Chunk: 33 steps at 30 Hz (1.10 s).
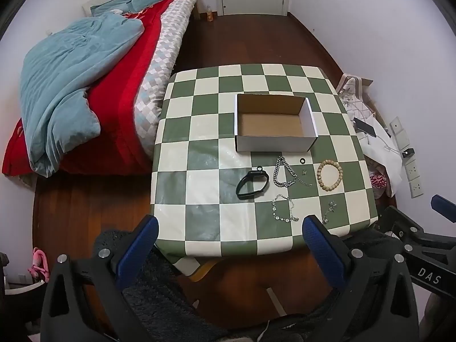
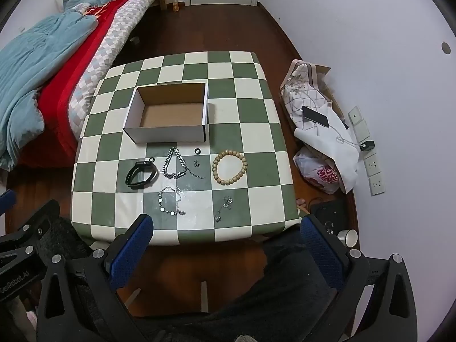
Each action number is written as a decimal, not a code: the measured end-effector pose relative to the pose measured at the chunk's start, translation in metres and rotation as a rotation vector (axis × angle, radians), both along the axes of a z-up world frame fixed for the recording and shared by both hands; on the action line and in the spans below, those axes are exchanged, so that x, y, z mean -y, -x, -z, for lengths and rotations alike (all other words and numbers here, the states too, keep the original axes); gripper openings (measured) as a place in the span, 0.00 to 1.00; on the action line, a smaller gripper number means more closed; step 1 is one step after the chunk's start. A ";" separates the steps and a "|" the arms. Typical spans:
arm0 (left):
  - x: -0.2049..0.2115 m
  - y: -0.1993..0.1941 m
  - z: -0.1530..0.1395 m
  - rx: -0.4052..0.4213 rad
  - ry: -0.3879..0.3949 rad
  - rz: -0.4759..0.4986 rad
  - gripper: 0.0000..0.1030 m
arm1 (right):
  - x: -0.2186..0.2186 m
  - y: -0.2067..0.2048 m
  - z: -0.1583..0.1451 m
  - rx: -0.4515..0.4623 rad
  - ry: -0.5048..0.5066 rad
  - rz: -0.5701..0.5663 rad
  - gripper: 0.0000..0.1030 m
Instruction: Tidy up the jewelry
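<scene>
Both tools hover off the table's near edge, the left gripper [image 1: 230, 228] and right gripper [image 2: 226, 226] each spread wide and holding nothing. Nearest that edge lie a crystal chain [image 2: 171, 202] and earrings [image 2: 223, 206]; farther in sit a black watch band [image 2: 141, 174], curb chain [image 2: 174, 166] and bead bracelet [image 2: 229, 167]. Toward the table's middle, the cardboard box [image 2: 168, 134] stands open.

Both wrist views high, forward-down — share checkered table [image 1: 199, 131].
</scene>
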<state>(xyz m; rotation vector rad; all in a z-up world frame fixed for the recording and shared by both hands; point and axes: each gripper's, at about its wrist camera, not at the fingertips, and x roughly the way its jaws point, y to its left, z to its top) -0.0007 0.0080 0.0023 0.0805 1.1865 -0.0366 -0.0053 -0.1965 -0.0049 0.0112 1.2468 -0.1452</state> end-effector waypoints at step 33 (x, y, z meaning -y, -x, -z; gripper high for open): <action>-0.003 0.000 -0.019 0.028 0.011 -0.021 1.00 | 0.002 -0.003 -0.019 0.024 0.005 -0.017 1.00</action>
